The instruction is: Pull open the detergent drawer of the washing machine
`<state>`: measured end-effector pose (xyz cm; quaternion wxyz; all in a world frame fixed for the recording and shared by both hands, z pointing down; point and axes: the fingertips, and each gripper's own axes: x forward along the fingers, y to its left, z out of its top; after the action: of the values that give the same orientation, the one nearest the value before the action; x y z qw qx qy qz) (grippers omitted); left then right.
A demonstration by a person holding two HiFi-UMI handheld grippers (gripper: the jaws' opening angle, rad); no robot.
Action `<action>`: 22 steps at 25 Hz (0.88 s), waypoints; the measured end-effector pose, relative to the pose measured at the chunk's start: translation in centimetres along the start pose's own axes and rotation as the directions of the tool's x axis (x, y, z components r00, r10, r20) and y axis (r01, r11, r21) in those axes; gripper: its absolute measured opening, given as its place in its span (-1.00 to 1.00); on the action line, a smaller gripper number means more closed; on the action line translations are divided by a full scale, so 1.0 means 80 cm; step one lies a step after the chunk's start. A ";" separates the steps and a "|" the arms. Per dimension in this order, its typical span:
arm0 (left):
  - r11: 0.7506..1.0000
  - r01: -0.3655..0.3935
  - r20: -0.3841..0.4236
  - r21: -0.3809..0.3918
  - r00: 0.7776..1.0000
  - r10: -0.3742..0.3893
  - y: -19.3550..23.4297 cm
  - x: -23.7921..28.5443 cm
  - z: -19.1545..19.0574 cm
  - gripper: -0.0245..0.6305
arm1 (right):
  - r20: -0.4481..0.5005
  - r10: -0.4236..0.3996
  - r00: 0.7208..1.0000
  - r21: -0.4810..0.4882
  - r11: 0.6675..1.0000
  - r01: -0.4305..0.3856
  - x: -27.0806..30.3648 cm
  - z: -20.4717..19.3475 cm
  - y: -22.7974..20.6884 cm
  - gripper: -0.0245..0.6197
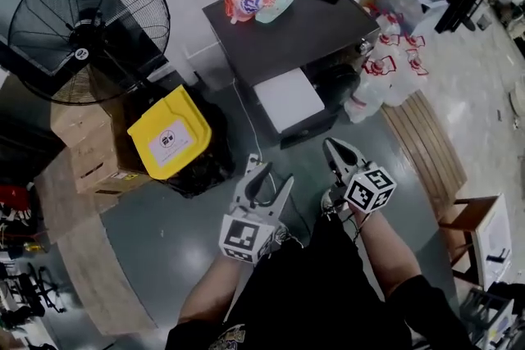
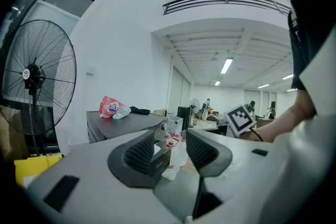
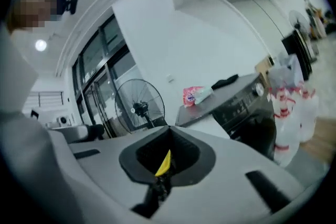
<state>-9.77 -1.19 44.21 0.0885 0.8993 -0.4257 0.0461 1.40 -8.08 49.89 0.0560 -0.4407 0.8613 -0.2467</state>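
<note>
Two grippers hang short of the target: left gripper [image 1: 269,173] jaws parted, empty; right gripper [image 1: 335,147] pinched together, empty. Beyond, white drawer [image 1: 287,98] juts from washing machine [image 1: 303,29] front, seemingly out already. If more travel needed: reopen right, grip lip squarely, pull straight.

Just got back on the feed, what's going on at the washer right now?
A person stands in front of the washer with a gripper in each hand. The white drawer at its front appears to be already pulled out. Neither gripper touches it: both are near the person's body, clear of the machine. The left gripper is open with nothing between its jaws. The right gripper is shut and empty.
</note>
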 end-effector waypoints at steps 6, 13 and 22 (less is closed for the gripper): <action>0.997 -0.076 0.019 0.020 0.997 0.075 -0.021 -0.001 0.017 -0.81 | 0.004 0.087 0.996 -0.308 0.948 -0.081 -0.044 0.074 0.063 -0.92; 0.984 -0.176 0.010 0.002 0.984 0.176 -0.082 0.013 0.018 -0.90 | -0.007 0.247 0.969 -0.379 0.896 -0.231 -0.106 0.124 0.084 -0.91; 0.963 -0.270 0.008 0.000 0.963 0.270 -0.188 0.016 -0.004 -0.91 | -0.070 0.356 0.932 -0.416 0.839 -0.351 -0.189 0.115 0.074 -0.91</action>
<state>2.68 7.23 42.96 0.0792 0.8330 -0.5448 0.0545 9.14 3.23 37.23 0.0083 -0.2770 0.9601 -0.0379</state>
